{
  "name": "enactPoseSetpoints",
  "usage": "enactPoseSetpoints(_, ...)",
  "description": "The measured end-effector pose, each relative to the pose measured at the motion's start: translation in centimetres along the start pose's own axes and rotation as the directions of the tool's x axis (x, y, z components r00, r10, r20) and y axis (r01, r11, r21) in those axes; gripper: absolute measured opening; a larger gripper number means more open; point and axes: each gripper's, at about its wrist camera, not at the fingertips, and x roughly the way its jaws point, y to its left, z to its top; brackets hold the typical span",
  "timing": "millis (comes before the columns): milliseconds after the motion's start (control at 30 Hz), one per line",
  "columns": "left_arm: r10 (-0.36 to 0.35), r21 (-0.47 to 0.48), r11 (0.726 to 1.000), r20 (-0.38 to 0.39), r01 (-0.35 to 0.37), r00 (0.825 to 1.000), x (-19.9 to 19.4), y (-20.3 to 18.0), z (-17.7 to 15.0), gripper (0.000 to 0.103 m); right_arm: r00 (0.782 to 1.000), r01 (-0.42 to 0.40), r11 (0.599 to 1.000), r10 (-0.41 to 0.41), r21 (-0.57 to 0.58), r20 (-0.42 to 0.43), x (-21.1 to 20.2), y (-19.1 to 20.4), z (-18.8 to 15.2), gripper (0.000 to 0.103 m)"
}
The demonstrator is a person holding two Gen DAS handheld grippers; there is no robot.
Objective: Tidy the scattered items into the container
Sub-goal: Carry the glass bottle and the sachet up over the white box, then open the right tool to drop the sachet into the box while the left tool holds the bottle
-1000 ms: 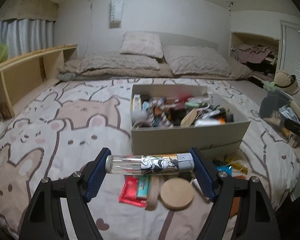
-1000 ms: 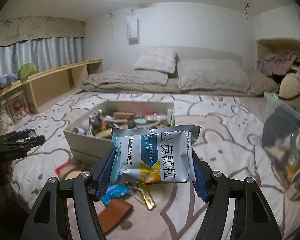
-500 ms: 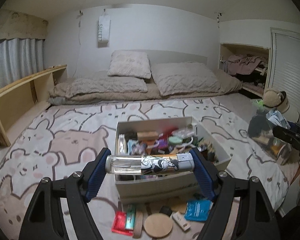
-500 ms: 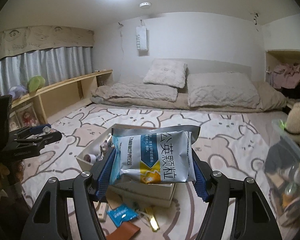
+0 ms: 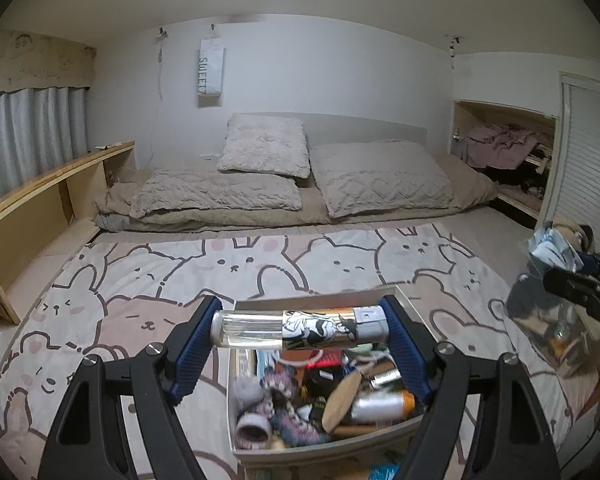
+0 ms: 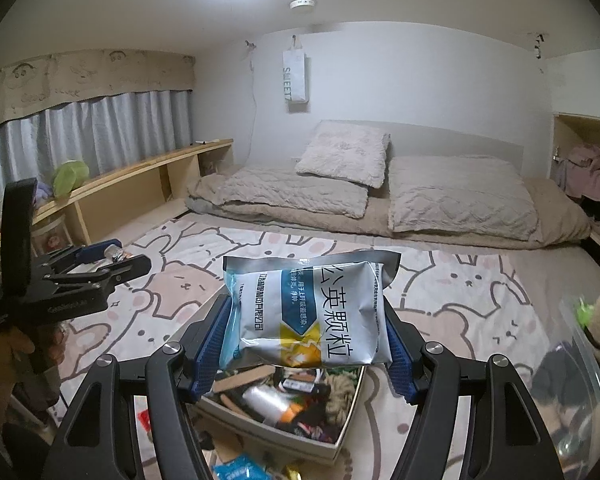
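Left gripper (image 5: 300, 330): clamped endwise on clear bottle (image 5: 296, 328), above full box (image 5: 324, 446). Right gripper (image 6: 306, 340): clamped on silver sachet (image 6: 310, 312), above same box. Box sits on bunny blanket (image 5: 140, 280).

both grippers now higher and closer over box (image 5: 324, 454) than second ago; left gripper (image 5: 300, 330) carries bottle (image 5: 296, 328) above box interior, right gripper (image 6: 306, 320) brings packet (image 6: 308, 312) over it; loose items before box slide mostly below frame
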Motion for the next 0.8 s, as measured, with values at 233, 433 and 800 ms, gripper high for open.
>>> enactPoseSetpoints(233, 0.028, 0.006, 1.0, -0.009, -0.028, 1.0, 3.0, -0.1, 1.8, 0.08, 1.0, -0.007, 1.0, 0.007, 0.026, -0.021, 3.2, 0.0, 1.4, 0.07)
enactPoseSetpoints(433, 0.036, -0.012, 0.999, -0.024, -0.037, 0.999, 5.2, 0.1, 2.4, 0.08, 0.998, -0.01, 0.998, 0.013, 0.059, -0.055, 6.8, -0.2, 1.6, 0.07)
enactPoseSetpoints(800, 0.037, -0.106, 0.993, -0.104, -0.048, 0.994, 9.5, 1.0, 1.6, 0.08, 0.985, -0.032, 0.985, 0.059, 0.167, -0.159, 13.7, -1.1, -1.3, 0.07)
